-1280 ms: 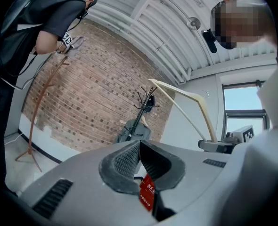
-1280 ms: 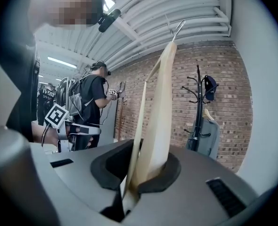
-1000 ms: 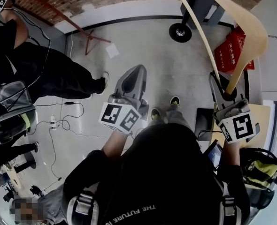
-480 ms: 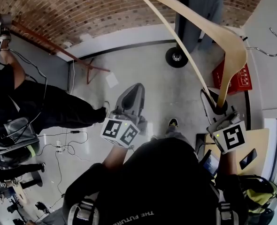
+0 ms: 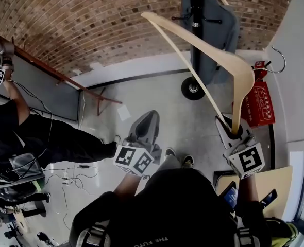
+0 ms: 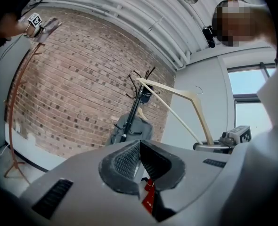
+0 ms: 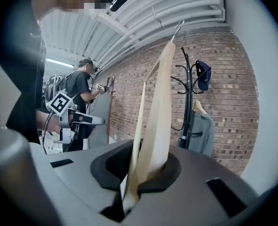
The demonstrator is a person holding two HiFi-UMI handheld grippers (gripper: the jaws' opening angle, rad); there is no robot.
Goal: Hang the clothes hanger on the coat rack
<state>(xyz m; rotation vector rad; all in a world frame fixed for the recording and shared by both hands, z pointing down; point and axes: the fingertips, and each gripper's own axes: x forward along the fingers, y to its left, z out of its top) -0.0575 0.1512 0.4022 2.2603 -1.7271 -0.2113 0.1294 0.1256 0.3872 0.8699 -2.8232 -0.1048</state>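
A pale wooden hanger point(image 5: 239, 71) with a metal hook point(image 5: 278, 58) stands up from my right gripper point(image 5: 229, 130), which is shut on one end of it. In the right gripper view the hanger point(image 7: 160, 102) rises from between the pads of that gripper point(image 7: 143, 173). The black coat rack point(image 5: 195, 14) stands ahead by the brick wall, with a grey garment point(image 7: 201, 131) and a dark cap point(image 7: 202, 74) on it. The hanger is apart from the rack. My left gripper point(image 5: 148, 118) is shut and holds nothing; its pads point(image 6: 129, 159) meet at the tip.
A person in black point(image 5: 49, 133) stands at the left by a reddish bent rail point(image 5: 54, 73) that leans on the wall. A red sign point(image 5: 260, 104) lies on the floor right of the rack's base point(image 5: 192, 88). A desk point(image 5: 268, 181) is at the lower right.
Both grippers and the hanger have moved toward the brick wall. The coat rack and its grey garment now show larger and nearer. The grip on the hanger is the same.
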